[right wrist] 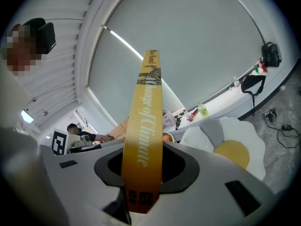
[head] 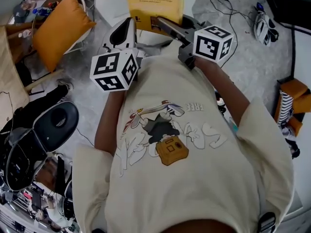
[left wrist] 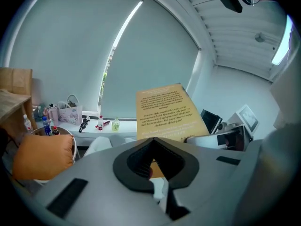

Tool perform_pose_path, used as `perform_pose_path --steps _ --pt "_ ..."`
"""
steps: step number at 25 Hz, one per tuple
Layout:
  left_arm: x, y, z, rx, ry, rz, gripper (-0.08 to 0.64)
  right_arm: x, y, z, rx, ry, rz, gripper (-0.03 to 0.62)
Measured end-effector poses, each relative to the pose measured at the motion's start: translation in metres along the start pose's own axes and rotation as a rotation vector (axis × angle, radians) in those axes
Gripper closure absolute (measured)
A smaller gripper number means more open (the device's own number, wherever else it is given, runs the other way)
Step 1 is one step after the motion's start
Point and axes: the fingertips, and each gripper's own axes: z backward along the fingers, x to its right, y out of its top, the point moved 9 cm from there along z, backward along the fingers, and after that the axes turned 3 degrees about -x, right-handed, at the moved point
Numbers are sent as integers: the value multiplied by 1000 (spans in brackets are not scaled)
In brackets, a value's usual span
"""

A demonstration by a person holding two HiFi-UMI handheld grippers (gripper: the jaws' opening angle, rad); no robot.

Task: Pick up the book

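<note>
The yellow book (head: pixel 154 4) is off the ground in front of my chest. My right gripper (head: pixel 163 24) is shut on its lower edge. In the right gripper view the book's spine (right wrist: pixel 143 135) rises straight up from between the jaws of the right gripper (right wrist: pixel 141 173). In the left gripper view the book's back cover (left wrist: pixel 167 112) stands ahead and slightly right, apart from the left gripper (left wrist: pixel 153 142). The left gripper (head: pixel 127 25) is just left of the book, its jaws meeting at the tips with nothing between them.
An orange cushion (head: pixel 58 25) lies on a white chair at the left. A black office chair (head: pixel 53 123) is lower left. Cables (head: pixel 228 8) and shoes (head: pixel 262 28) lie on the grey floor at the right. A white and yellow flower cushion (right wrist: pixel 230 145) is ahead.
</note>
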Motion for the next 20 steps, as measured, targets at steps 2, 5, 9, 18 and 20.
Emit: perform_pose_path --steps 2,5,9,18,20 --pt "2 -1 9 11 -2 -5 554 -7 -3 6 18 -5 5 440" --pt "15 -9 20 27 0 -30 554 -16 -16 26 41 -17 42 440" --pt "25 -15 24 21 1 -57 554 -21 -24 35 60 -19 64 440" --pt "25 -12 20 4 -17 -58 554 -21 -24 34 51 -33 55 440" --pt "23 -13 20 3 -18 -51 554 -23 -23 33 52 -25 60 440"
